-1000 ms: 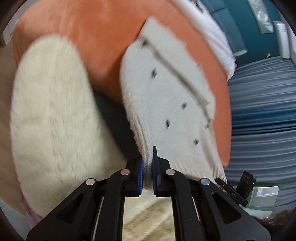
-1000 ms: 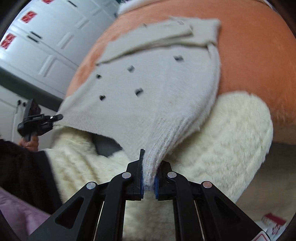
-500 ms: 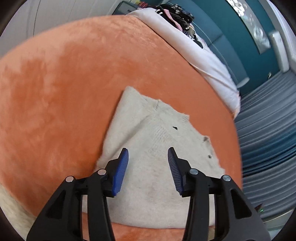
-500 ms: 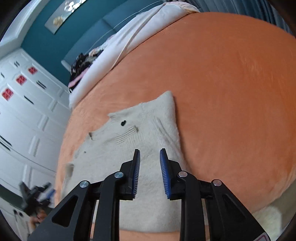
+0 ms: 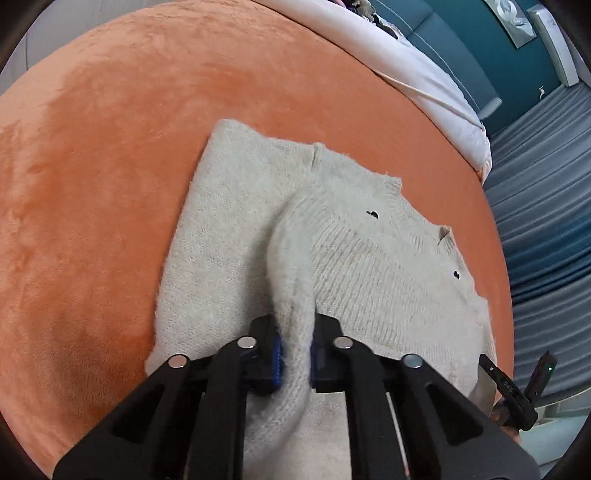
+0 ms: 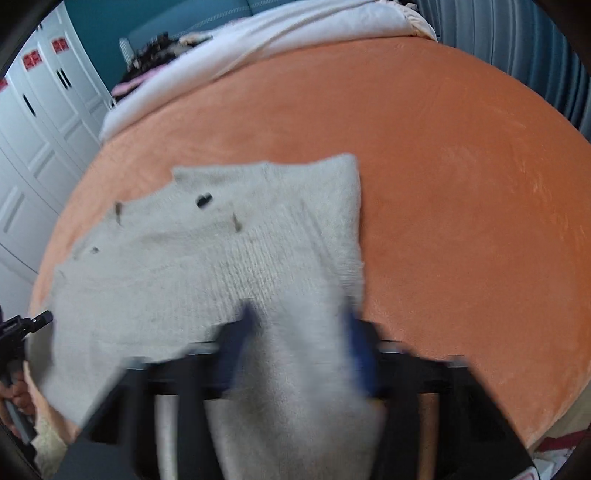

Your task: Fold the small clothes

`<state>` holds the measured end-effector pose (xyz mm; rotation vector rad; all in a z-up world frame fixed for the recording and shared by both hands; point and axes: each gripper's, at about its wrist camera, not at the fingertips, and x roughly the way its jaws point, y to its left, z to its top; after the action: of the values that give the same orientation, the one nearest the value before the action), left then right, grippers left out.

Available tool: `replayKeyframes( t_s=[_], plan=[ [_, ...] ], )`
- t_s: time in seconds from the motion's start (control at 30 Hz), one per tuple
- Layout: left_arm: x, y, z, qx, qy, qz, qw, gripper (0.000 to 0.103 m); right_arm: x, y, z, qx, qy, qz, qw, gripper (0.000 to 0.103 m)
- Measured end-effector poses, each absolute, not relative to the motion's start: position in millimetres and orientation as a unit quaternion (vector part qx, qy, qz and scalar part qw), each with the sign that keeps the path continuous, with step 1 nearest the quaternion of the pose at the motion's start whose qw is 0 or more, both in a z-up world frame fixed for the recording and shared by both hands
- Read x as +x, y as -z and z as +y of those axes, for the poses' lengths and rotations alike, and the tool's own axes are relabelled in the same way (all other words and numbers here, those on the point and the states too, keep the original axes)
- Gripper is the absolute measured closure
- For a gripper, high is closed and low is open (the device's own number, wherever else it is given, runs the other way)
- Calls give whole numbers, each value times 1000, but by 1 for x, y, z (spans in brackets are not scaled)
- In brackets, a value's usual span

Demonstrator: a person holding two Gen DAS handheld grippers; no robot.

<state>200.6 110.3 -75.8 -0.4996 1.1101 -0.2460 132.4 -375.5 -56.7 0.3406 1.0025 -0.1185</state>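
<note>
The left hand-held gripper [image 5: 295,356] is closed on a raised ridge of the beige knit sweater [image 5: 258,229], which lies flat on the orange bed [image 5: 92,166], its bulk extending forward and to the right of the jaws. The right hand-held gripper [image 6: 301,345] is blurred; fabric sits between its spread fingers, but whether it grips cannot be determined.

Bedroom in home. Bed under orange plush blanket [image 5: 110,166] fills most of view. White duvet [image 6: 295,40] bunched along far side, heap of clothes [image 6: 155,48] piled on it. White panelled wardrobe doors [image 6: 40,122] with red stickers on one side. Teal wall [image 5: 491,48] behind, framed picture [image 5: 511,20] hanging there. Grey-blue pleated curtains [image 5: 546,221] run along other side.
</note>
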Motion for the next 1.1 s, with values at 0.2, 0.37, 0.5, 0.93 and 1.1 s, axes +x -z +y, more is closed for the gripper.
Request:
replayKeyframes(
  t_s=[0.2, 0.37, 0.5, 0.93, 1.1],
  plan=[
    [190, -11, 125, -255, 163, 433, 849, 94, 110, -37, -387, 211, 1, 348, 913, 95],
    [236, -27, 118, -239, 141, 411, 869, 94, 156, -33, -417, 248, 23, 334, 909, 94],
    [280, 64, 108, -214, 81, 499, 836, 93, 206, 70, -432, 290, 56, 453, 841, 91],
    [154, 75, 166, -325, 39, 481, 813, 12, 65, 68, -423, 288, 76, 454, 840, 31],
    [129, 95, 163, -362, 21, 471, 804, 13, 58, 86, -406, 346, 49, 444, 825, 34]
  ],
)
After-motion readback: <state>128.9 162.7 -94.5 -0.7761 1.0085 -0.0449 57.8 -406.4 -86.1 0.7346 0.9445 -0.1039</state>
